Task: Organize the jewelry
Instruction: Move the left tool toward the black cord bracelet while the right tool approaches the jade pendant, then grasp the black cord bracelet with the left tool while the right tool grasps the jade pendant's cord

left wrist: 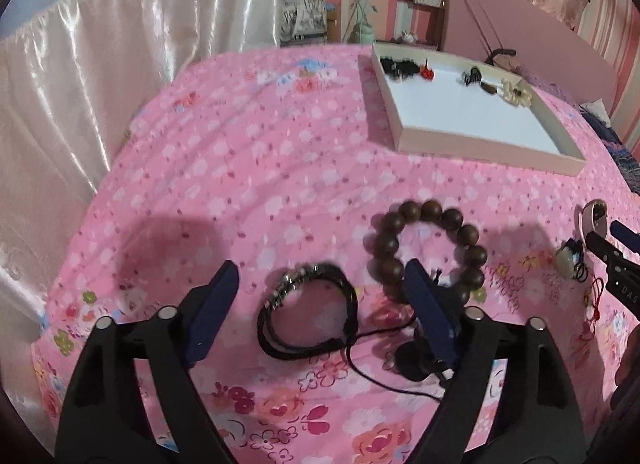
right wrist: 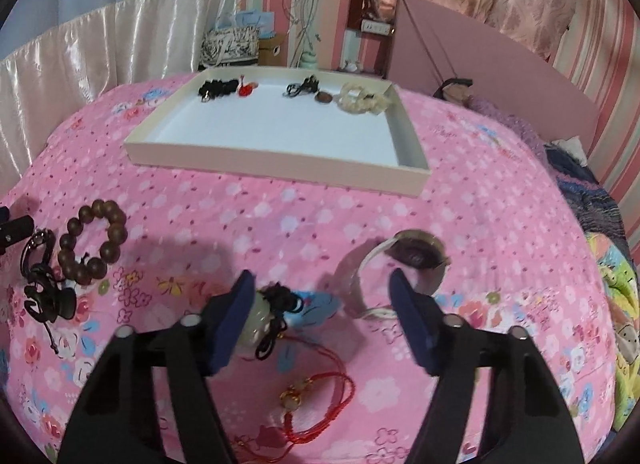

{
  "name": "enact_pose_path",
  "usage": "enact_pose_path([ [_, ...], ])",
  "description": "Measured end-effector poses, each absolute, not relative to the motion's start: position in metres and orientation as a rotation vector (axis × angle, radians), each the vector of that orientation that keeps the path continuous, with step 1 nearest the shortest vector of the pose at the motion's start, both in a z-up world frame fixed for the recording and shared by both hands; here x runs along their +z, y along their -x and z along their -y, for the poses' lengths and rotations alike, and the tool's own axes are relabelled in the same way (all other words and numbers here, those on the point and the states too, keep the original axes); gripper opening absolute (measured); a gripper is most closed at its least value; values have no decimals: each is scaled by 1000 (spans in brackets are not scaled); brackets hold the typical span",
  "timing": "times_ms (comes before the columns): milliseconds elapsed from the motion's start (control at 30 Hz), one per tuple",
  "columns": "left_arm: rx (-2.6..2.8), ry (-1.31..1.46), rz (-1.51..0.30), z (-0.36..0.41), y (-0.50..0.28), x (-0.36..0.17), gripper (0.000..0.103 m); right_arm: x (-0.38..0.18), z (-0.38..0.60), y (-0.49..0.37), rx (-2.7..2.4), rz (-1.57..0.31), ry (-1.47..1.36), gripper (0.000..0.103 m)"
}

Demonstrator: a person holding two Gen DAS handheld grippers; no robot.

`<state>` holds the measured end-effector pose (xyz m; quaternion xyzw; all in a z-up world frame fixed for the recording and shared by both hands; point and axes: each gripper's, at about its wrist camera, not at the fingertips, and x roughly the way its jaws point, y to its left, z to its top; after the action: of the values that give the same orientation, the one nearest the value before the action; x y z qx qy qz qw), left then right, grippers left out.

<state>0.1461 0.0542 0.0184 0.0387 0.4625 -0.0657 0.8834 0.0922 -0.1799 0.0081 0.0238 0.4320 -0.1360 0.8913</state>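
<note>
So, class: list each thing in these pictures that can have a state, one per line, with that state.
Left gripper: open, empty, fingers either side of the black bracelet.
Right gripper: open, empty.
Tray: lidless, a few pieces along its far side.
Bead bracelet: flat on the bedspread, outside the tray.
Bangle: on the bedspread, outside the tray.
Red cord: loose on the bedspread.

Dim, soft-blurred fisheye views; shadows fall forward.

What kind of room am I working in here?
Most likely a bedroom: the jewelry lies on a bed with a pink floral bedsheet, a pink headboard rises behind the tray, and satin curtains hang along the left side.
</note>
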Motion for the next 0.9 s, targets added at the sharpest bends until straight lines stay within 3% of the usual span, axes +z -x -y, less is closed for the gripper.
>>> enact_pose_path([
  [167,-135,-58,-1021,-58,-151,2,76,0,177,-91,-281,-914,-50,65],
  [300,-141,-63,-1031,-54,-152,-1,73,-5,179,-93,-271,-933,-67,54],
  [533,-123,-59,-1051,-52,-159,-10,70,-12,180,-96,-261,-945,-93,46],
  [733,-108,-78,-1047,-48,-163,-12,55,-14,182,-97,-234,-944,-122,37],
  [900,-104,-75,-1045,-49,-164,-11,49,-14,181,-97,-201,-943,-149,26],
])
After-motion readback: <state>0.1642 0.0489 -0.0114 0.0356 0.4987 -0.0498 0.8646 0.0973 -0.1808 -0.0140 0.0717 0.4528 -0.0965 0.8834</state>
